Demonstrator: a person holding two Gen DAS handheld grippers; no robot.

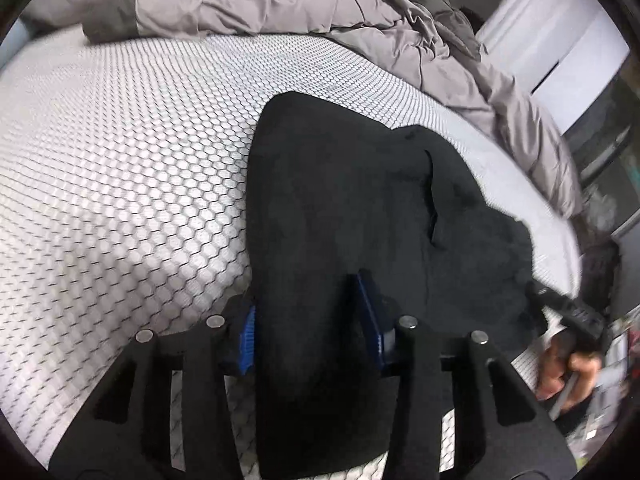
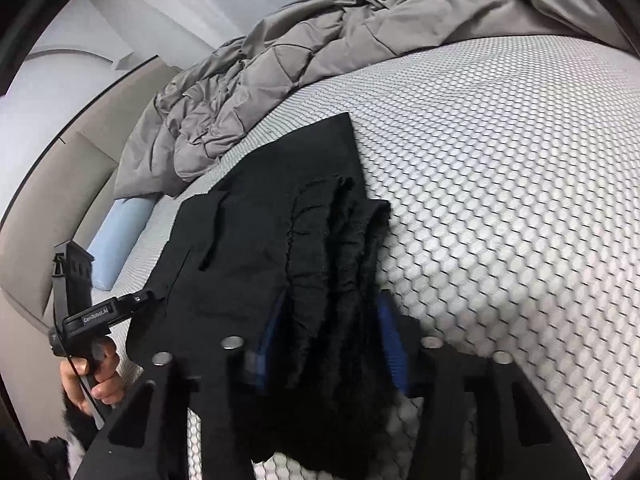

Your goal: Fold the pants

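Black pants point(image 1: 360, 184) lie folded on a white mattress with a honeycomb weave point(image 1: 120, 140). My left gripper point(image 1: 310, 328) straddles their near edge, and the cloth fills the gap between its blue pads point(image 1: 248, 336). My right gripper point(image 2: 332, 344) has the bunched, frayed leg ends of the pants point(image 2: 248, 232) packed between its pads point(image 2: 394, 344). Cloth hangs below both grippers. Each gripper shows in the other's view with a hand on its handle: the right one point(image 1: 576, 312) at the pants' far right corner, the left one point(image 2: 80, 312) at the left edge.
A crumpled grey duvet point(image 1: 320, 4) point(image 2: 260, 80) is heaped along the far side of the mattress point(image 2: 500, 160). A pale blue pillow point(image 2: 120, 236) lies against a beige headboard point(image 2: 60, 184). A white cabinet point(image 1: 560, 48) stands beyond the bed.
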